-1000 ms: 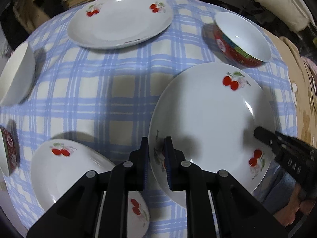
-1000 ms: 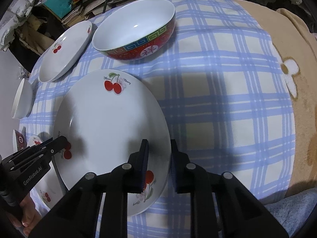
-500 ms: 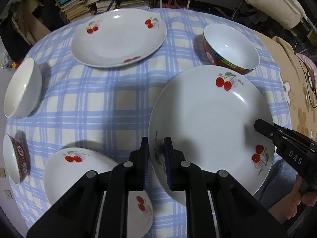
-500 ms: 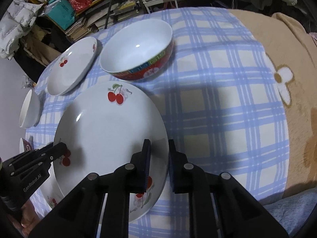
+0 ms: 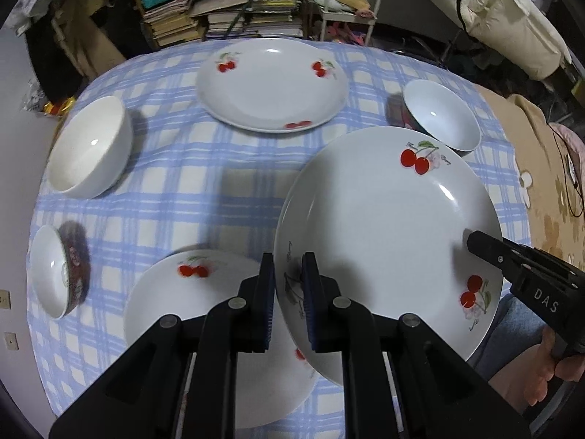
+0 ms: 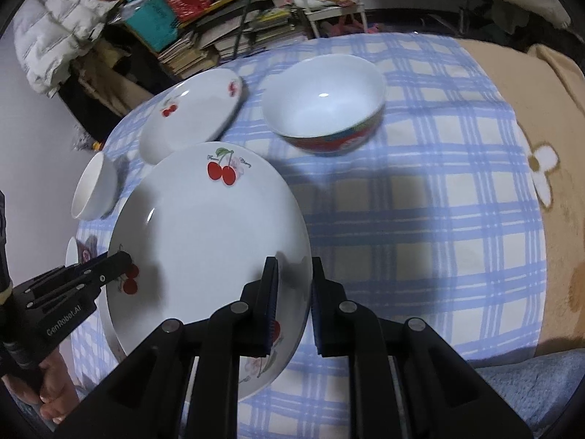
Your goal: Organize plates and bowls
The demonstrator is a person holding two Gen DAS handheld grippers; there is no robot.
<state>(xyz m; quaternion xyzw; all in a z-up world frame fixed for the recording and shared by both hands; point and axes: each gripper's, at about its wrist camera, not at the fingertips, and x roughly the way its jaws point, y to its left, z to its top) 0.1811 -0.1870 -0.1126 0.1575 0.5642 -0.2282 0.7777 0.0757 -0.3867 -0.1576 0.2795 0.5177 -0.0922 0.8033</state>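
Since a second ago the large white cherry-printed ceramic plate [image 5: 384,226] has risen off the blue-and-cream checked tablecloth [image 5: 175,190], carried between both grippers, and more of the table now shows beneath it. Left gripper [image 5: 288,281] is clamped on the plate's left rim, one blue-padded finger above and one below the edge. Right gripper [image 6: 293,285] pinches the opposite rim in the same way, its jaws closed on the porcelain. Each tool's black body shows in the other's view, with a bare hand [image 5: 555,369] behind the right one. The plate hangs tilted above a second white cherry plate [image 5: 204,314] that lies on the cloth just below the left fingers. Beyond it, a red-patterned bowl with a white inside [image 6: 323,109] stands near the far edge. A third cherry plate [image 5: 272,84] sits at the back. A plain white bowl [image 5: 87,146] and a small red-sided bowl [image 5: 58,270] stand at the left. Stacked books [image 5: 234,18] fill the shelves behind.
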